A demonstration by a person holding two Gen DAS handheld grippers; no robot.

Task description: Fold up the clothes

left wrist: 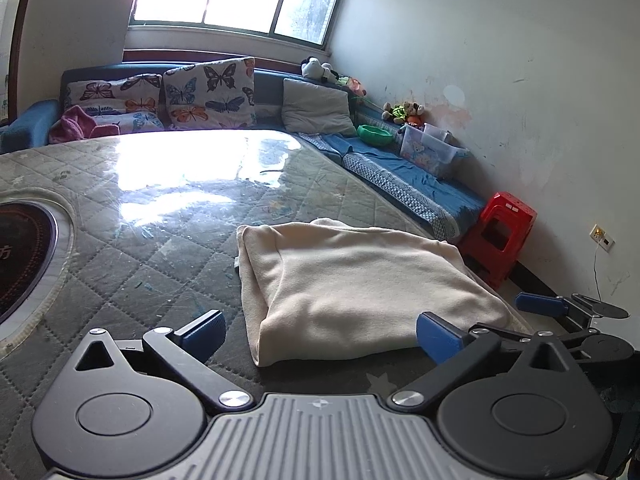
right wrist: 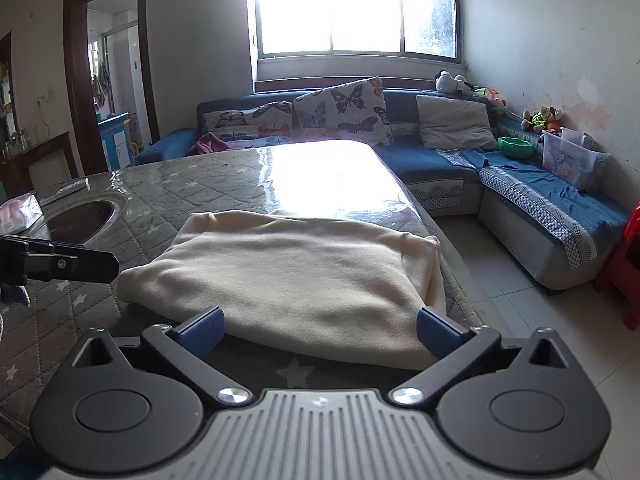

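Cream fabric, a folded garment (left wrist: 360,288), lies on the quilted counter (left wrist: 140,208) in the lower middle of the left wrist view. The left gripper (left wrist: 320,334) is at the bottom of the frame with its jaws wide apart and holding nothing. The near edge of the garment lies just ahead of them, between the two blue pads: the left pad (left wrist: 206,326) stands clear of the cloth, and the right pad (left wrist: 438,338) is just at its near right corner; I cannot tell if it touches. At the right edge of the frame the right gripper (left wrist: 560,308) shows from the side. A red stool (left wrist: 500,236) stands on the floor beyond the counter.

From the right wrist view the same garment (right wrist: 288,276) fills the middle of the frame, on the counter (right wrist: 192,184) near its right edge. The right gripper (right wrist: 320,330) has its jaws spread wide and empty. The near edge of the cloth lies between the pads, and both pads are just beside it. At the left edge the left gripper (right wrist: 56,260) reaches in, near the left corner of the garment. A blue sofa (right wrist: 540,200) stands behind.
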